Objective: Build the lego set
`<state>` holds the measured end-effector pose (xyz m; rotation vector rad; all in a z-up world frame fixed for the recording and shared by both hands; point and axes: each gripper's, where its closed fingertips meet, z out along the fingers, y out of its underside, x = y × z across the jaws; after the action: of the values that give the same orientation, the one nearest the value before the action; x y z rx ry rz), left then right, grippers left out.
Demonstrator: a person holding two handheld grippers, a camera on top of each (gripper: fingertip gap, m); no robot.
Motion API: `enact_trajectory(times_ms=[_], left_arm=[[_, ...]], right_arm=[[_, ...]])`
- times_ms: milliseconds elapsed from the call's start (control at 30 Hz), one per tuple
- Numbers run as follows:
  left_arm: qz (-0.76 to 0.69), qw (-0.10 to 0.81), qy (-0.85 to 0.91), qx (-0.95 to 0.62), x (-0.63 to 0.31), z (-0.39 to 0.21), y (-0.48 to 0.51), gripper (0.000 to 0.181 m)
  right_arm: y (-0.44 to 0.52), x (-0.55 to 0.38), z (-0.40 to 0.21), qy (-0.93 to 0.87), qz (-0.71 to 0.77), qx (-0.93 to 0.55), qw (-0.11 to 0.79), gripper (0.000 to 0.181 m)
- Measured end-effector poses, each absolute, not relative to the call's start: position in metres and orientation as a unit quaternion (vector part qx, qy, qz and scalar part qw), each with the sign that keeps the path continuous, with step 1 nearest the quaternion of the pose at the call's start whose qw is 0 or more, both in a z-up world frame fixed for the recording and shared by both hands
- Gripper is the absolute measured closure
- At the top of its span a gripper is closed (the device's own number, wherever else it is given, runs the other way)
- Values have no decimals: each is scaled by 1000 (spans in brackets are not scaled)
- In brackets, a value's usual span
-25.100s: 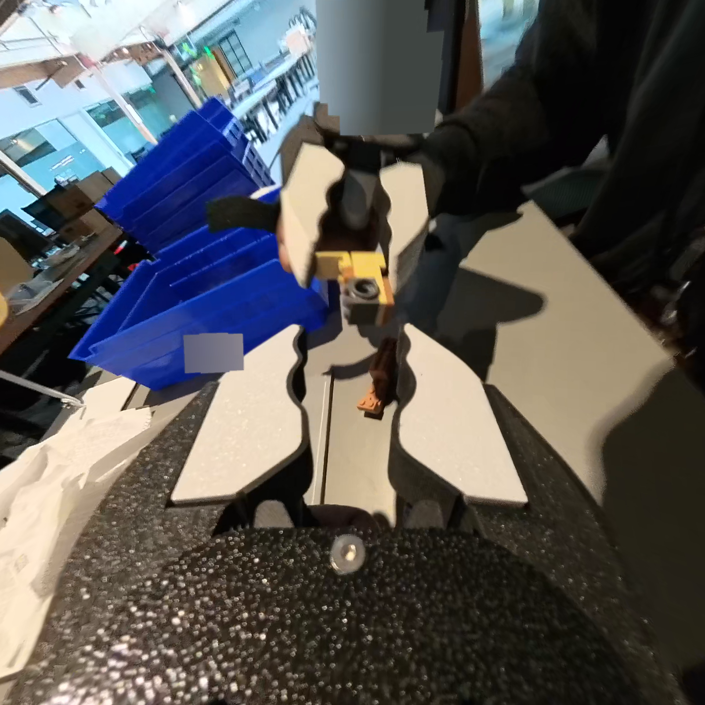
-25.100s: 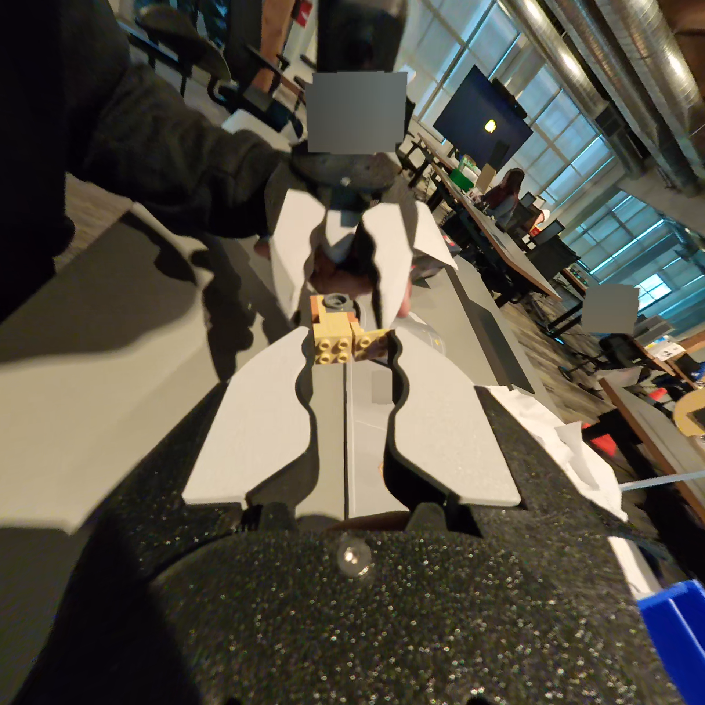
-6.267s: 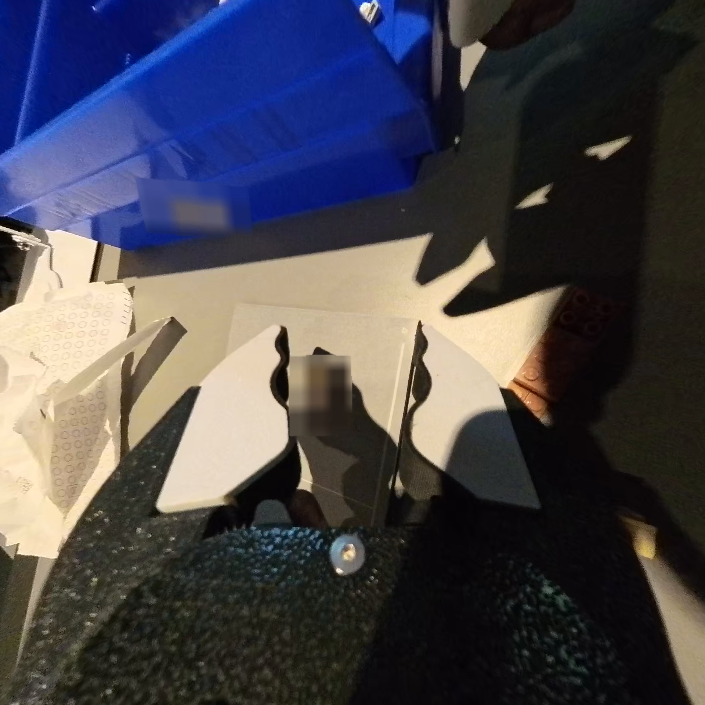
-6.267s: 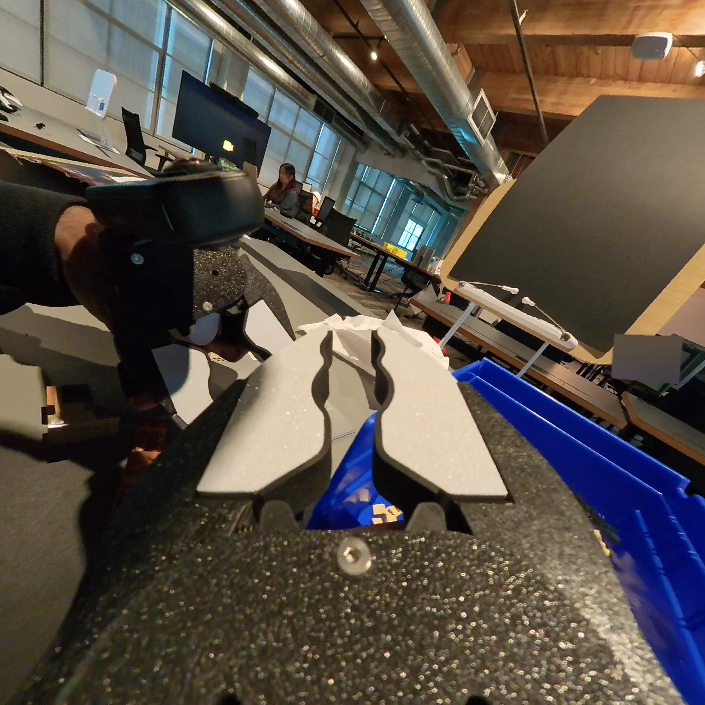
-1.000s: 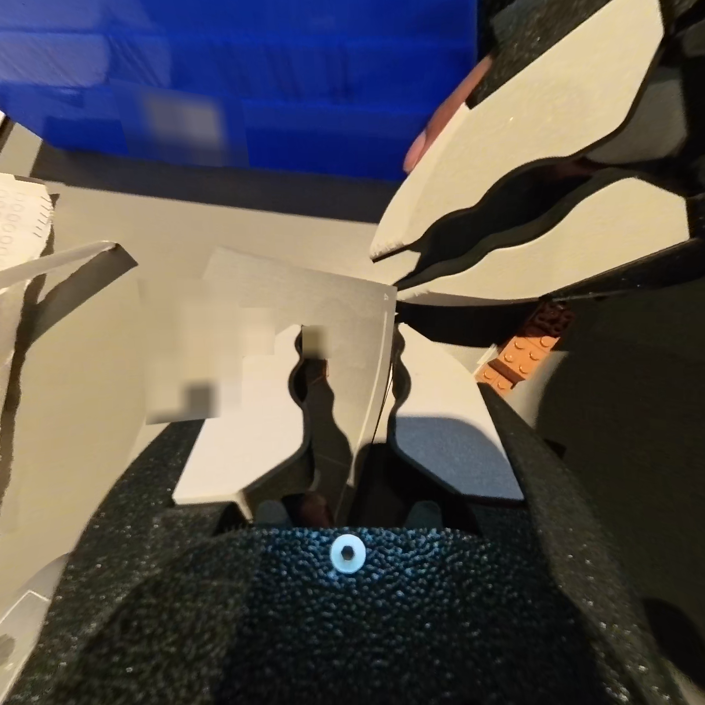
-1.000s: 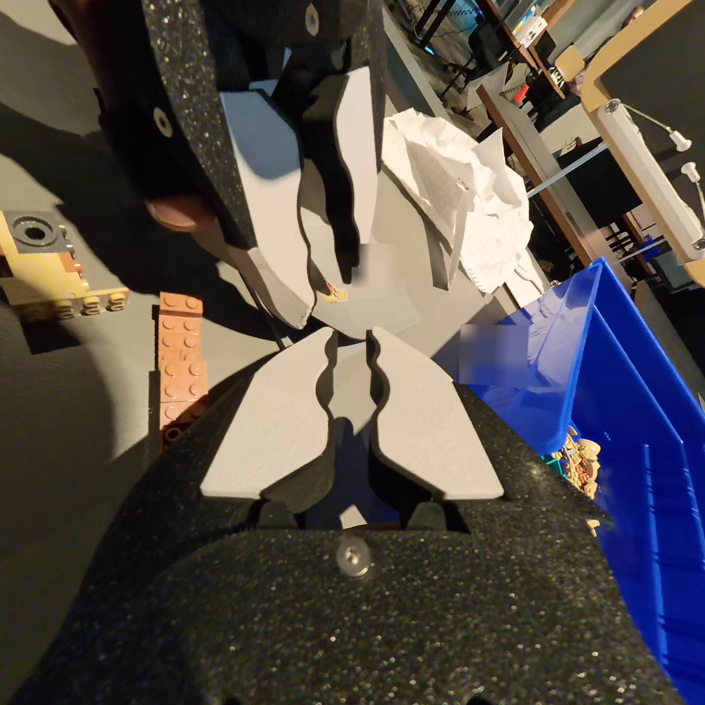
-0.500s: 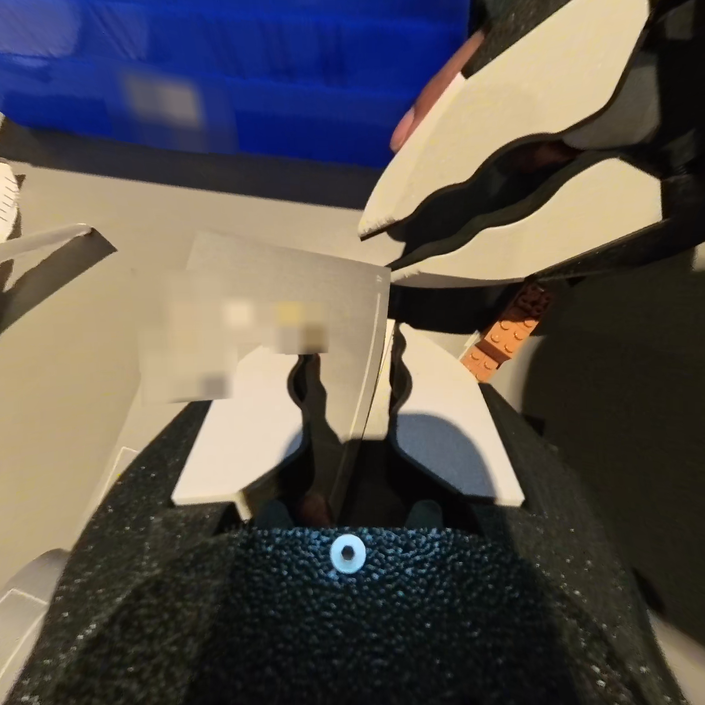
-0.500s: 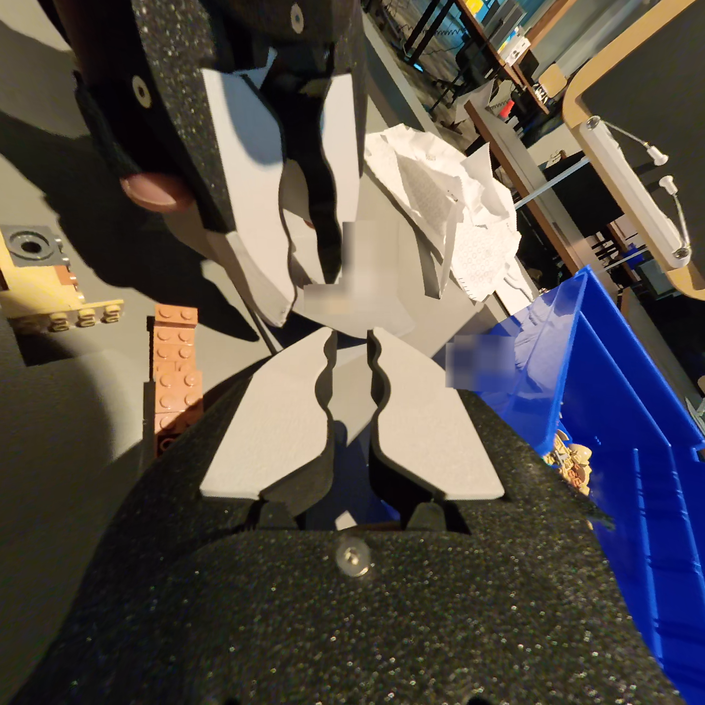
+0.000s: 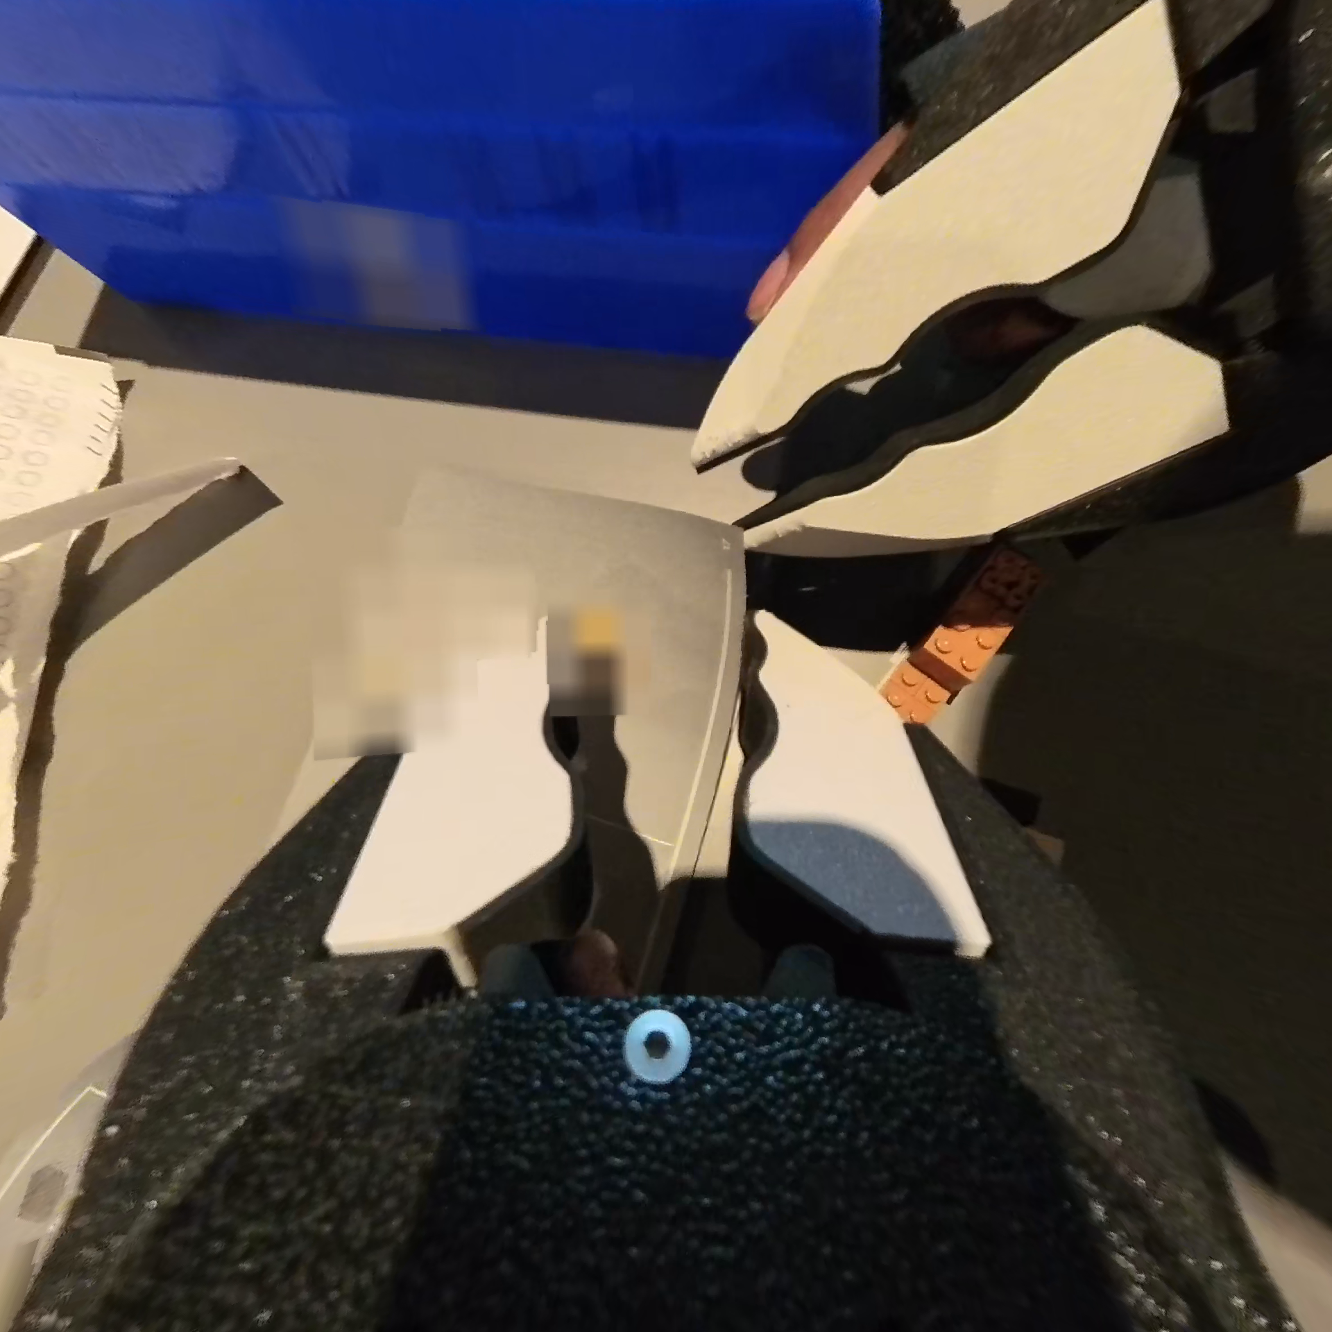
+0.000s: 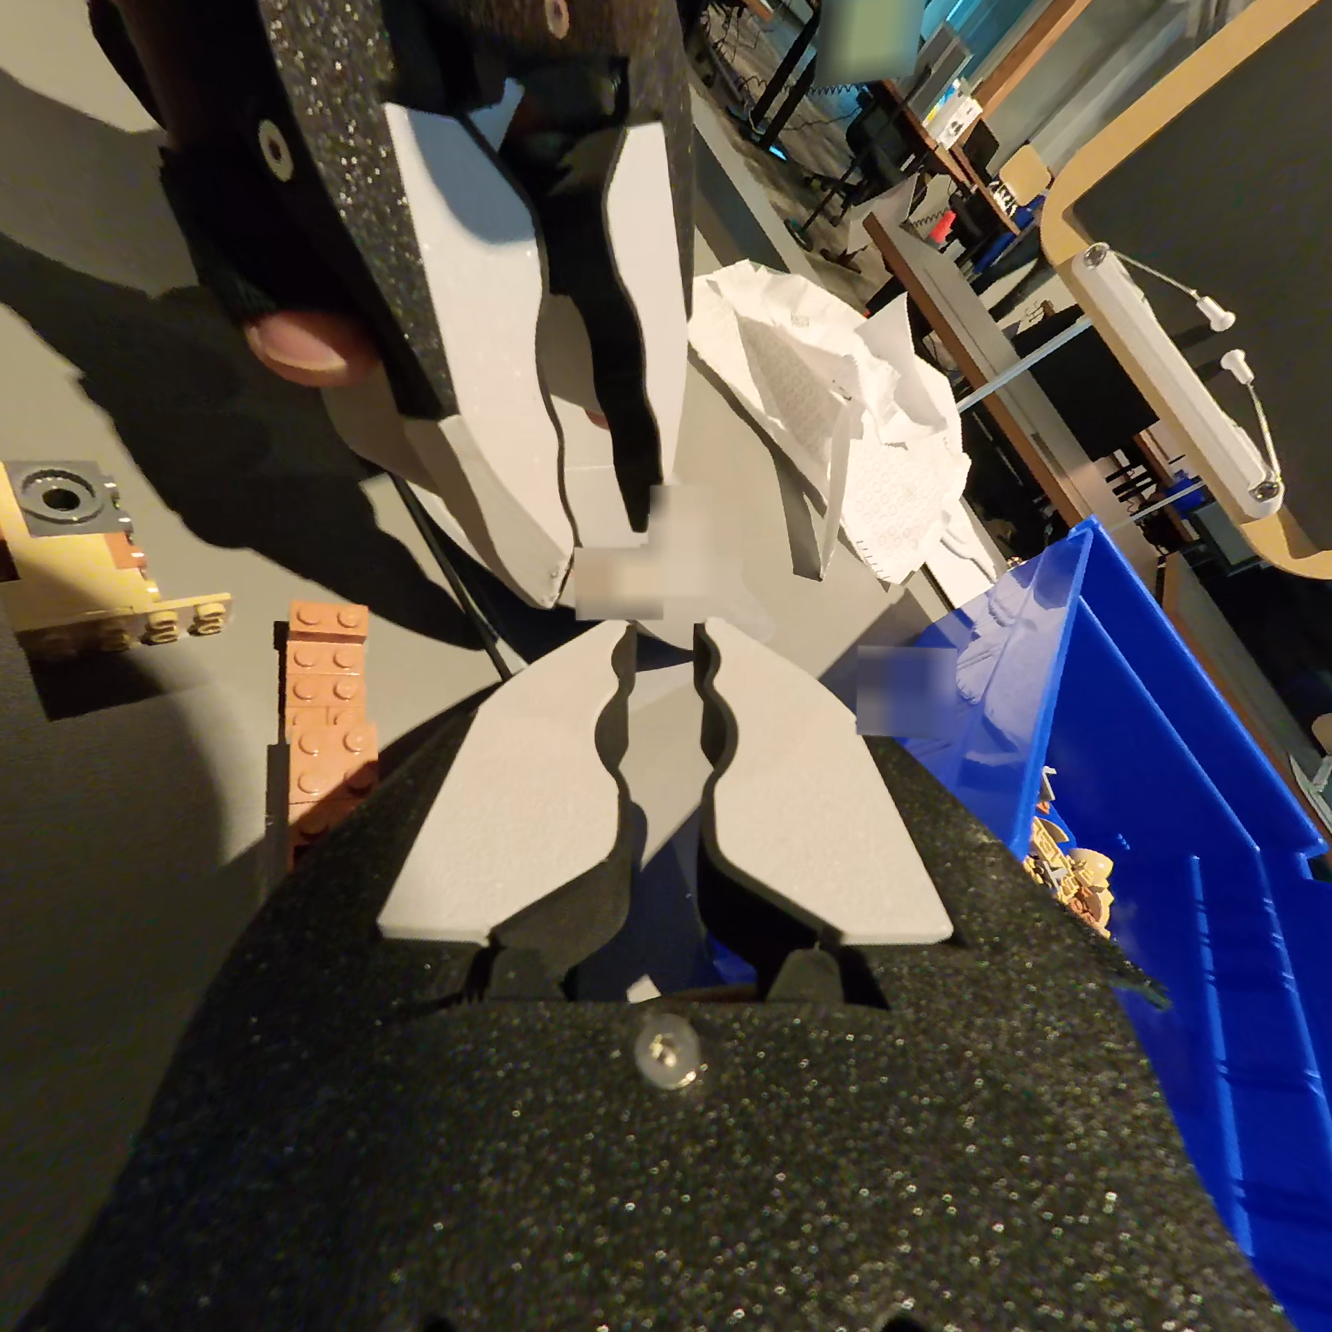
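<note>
A printed instruction sheet (image 9: 649, 562) lies partly lifted off the grey table (image 9: 216, 649). My left gripper (image 9: 649, 670) is open, and the sheet's right edge runs between its fingers. My right gripper (image 10: 663, 634) has a narrow gap between its fingers, with its tips at the sheet's near edge (image 10: 721, 613). It reaches in from the upper right in the left wrist view (image 9: 721, 490), close to the sheet's far corner. The left gripper (image 10: 602, 555) hangs just ahead of it. A brown and orange brick strip (image 10: 328, 713) (image 9: 951, 649) and a tan assembly (image 10: 79, 569) lie on the table.
A blue bin (image 10: 1153, 793) stands to the right with loose tan pieces (image 10: 1067, 872) inside; it fills the back of the left wrist view (image 9: 432, 144). Crumpled white paper (image 10: 850, 403) (image 9: 43, 447) lies beyond the sheet. A person's thumb holds the left gripper's body. My two grippers' fingertips are within a few centimetres of each other.
The two grippers have drawn closer together over the sheet in the last second. The sheet's far corner has risen toward the right gripper's tips. Earlier, both held the lego pieces in the air.
</note>
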<state>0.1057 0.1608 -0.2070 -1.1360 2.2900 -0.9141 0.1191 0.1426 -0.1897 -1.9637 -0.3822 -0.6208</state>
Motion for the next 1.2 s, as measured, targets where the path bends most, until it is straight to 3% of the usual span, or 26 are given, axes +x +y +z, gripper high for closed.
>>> enact_trajectory(times_ms=[33, 1200], left_arm=[[-330, 211, 825, -408, 106, -207, 160, 139], [-337, 201, 820, -416, 107, -211, 161, 139]], right_arm=[[143, 119, -190, -158, -257, -812, 499, 167], [139, 117, -193, -166, -256, -815, 493, 167]])
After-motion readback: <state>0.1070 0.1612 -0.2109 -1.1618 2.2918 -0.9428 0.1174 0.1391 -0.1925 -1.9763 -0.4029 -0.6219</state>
